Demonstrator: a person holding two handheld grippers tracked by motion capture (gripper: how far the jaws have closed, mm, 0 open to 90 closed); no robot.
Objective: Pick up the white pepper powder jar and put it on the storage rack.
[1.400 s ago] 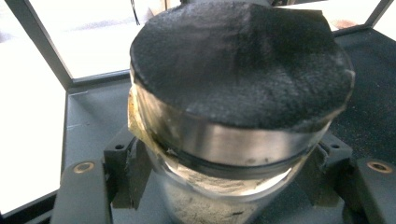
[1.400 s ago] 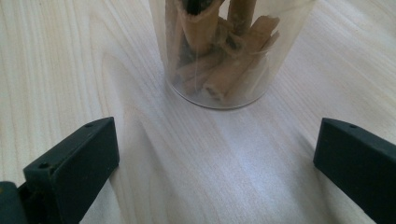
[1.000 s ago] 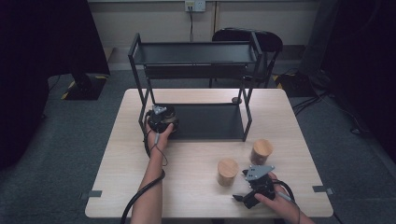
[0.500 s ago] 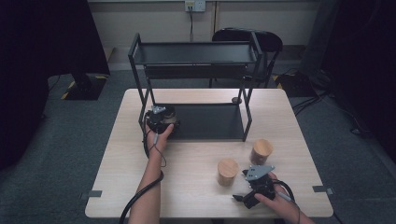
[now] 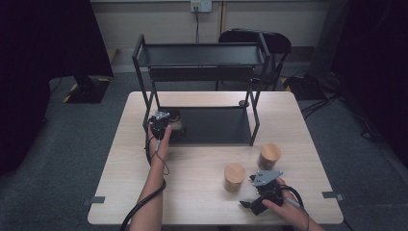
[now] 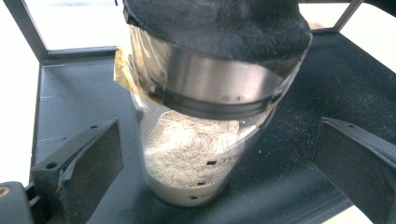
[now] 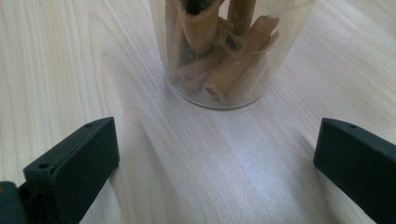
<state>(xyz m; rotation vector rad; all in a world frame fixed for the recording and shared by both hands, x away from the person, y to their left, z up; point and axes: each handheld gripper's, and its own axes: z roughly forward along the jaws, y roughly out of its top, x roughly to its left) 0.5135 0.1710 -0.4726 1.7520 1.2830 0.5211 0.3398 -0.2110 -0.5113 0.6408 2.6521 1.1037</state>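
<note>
**One jar shelved, two left on the table**

Pale wood table (image 5: 192, 192), black two-tier rack (image 5: 202, 55) at its far side, dark floor all round: that is your workspace. Your left gripper (image 5: 163, 126) sits at the left end of the rack's bottom shelf (image 5: 216, 126), and the jar of pale powder (image 6: 196, 158) stands upright on that shelf between its jaws. Those jaws have just been opening and now stand wide, both pads clear of the glass, so the jar looks released and placed. Its dark lid fills the top of the left gripper view, and the label is too blurred to read.

Your right gripper (image 5: 250, 204) waits near the front edge of the table, jaws spread wide with nothing between them. Just ahead of it in the right gripper view is the clear jar of cinnamon sticks (image 7: 224, 56), upright on the wood; from above I take it for the nearer wooden-lidded jar (image 5: 235, 177), though I can't be certain. A second wooden-lidded jar (image 5: 269, 156) stands just beyond, closer to the rack.

By my reckoning you are about a third through: one jar in, two to go, upper shelf bare.
</note>
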